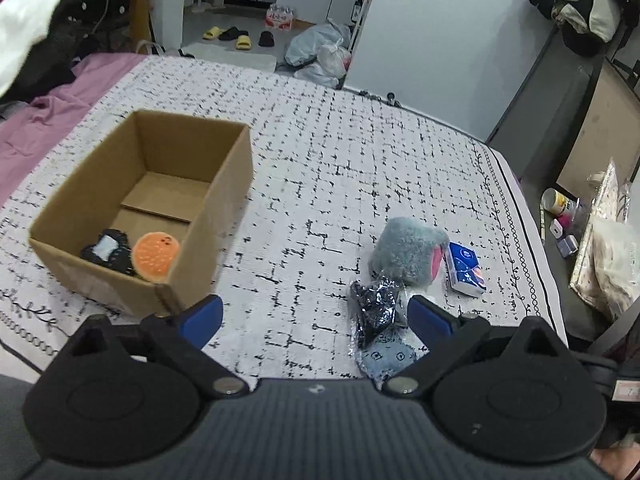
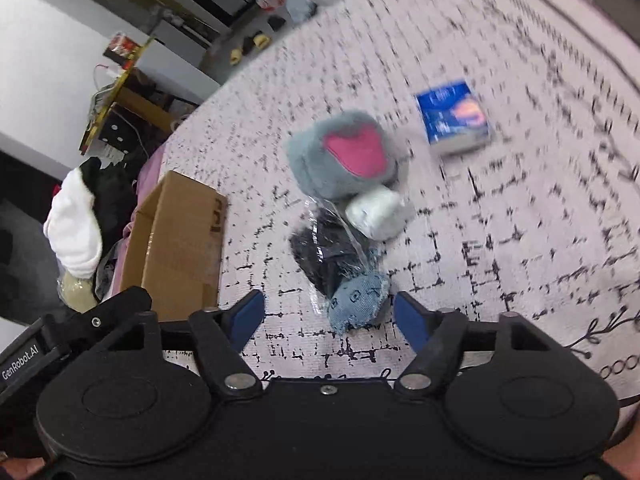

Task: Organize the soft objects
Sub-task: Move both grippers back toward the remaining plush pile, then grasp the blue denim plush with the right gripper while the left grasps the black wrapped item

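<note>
Left wrist view: left gripper (image 1: 316,318) over a white bedspread (image 1: 360,152) with a black broken-grid print, blue fingers (image 1: 204,318) spread wide with nothing between them. To the left, a cardboard box (image 1: 208,220), open at the top, holding an orange round toy (image 1: 156,256) and a black soft item with a white patch (image 1: 106,254) side by side against the near wall. To the right, a cluster of soft things: a grey furry toy with pink inside (image 1: 406,254), just beside it a blue tissue pack (image 1: 464,268) with white lettering too small to read, nearer the gripper a dark item in crinkled clear plastic (image 1: 374,312), and below that a pale blue denim piece (image 1: 390,356) printed with small dark marks, not legible. Right wrist view, blurred: right gripper (image 2: 330,322) low over the same cluster, fingers (image 2: 410,322) apart on either side of the denim piece (image 2: 358,300), pads not seen pressing it. Beyond, the plastic-wrapped dark item (image 2: 324,256), a white roll (image 2: 378,212) touching it, the grey furry toy (image 2: 340,158), and the tissue pack (image 2: 454,118) lying apart. Box (image 2: 176,248) at left with dark printing on its side, unreadable. "GenRobot.AI" in white on the black gripper body at lower left.
</note>
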`<state>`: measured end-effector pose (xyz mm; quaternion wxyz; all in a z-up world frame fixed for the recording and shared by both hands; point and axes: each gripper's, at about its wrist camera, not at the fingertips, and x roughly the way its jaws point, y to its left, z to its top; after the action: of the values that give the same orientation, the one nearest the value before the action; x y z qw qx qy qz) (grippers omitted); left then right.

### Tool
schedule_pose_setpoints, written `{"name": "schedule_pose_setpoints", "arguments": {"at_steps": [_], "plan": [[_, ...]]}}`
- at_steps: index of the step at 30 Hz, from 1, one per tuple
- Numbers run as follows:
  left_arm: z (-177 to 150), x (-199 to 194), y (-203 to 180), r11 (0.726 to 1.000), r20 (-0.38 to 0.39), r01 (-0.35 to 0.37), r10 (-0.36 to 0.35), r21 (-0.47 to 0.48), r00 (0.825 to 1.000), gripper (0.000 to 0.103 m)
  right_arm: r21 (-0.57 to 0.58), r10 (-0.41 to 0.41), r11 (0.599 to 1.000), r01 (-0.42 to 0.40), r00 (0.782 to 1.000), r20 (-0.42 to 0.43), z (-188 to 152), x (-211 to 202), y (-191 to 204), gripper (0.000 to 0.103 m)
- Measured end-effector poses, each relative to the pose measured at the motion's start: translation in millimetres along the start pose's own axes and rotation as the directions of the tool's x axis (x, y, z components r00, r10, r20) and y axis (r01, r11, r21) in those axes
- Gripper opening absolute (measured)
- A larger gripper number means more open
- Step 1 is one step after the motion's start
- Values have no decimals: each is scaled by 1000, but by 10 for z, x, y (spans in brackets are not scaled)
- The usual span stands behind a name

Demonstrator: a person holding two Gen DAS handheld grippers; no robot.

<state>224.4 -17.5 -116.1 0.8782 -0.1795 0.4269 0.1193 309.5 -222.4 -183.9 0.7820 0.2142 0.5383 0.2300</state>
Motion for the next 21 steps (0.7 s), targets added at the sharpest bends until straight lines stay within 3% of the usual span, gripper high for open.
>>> {"name": "schedule_pose_setpoints", "arguments": {"at_steps": [12, 21], "plan": [[60, 592, -167, 999, -88, 42, -41, 0, 995, 96, 158, -2, 987, 16, 996, -93, 48, 363, -327, 52], [43, 994, -296, 998, -151, 62, -61, 0, 987, 96, 185, 25, 983, -1, 991, -129, 73, 528, -368, 39]]}}
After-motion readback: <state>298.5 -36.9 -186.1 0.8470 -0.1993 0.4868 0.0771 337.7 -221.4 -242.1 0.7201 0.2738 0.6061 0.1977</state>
